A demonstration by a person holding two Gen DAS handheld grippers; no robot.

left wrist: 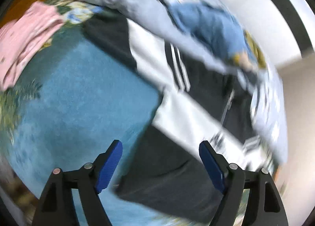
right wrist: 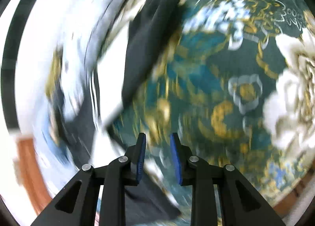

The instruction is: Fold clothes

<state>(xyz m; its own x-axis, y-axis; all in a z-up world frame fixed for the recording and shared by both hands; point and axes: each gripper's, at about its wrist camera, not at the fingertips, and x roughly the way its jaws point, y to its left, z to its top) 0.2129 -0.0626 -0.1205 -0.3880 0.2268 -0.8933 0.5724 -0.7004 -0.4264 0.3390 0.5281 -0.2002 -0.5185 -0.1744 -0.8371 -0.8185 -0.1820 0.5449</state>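
Observation:
A black and white track jacket (left wrist: 177, 92) with three white stripes lies spread on a teal patterned cloth (left wrist: 74, 96). My left gripper (left wrist: 160, 147) is wide open and empty above the jacket's dark lower part (left wrist: 169, 170). My right gripper (right wrist: 158, 139) is partly open with nothing between its blue pads (right wrist: 176, 157), over the patterned cloth (right wrist: 226, 80). A dark part of the jacket (right wrist: 149, 34) lies ahead and to the left of it. Both views are blurred by motion.
A pale grey-blue garment with a blue panel (left wrist: 206, 23) lies over the jacket's far side. A pink garment (left wrist: 27, 36) sits at the far left. A white-and-gold flower print (right wrist: 295, 84) marks the cloth at the right. An orange wooden edge (right wrist: 29, 170) shows at the lower left.

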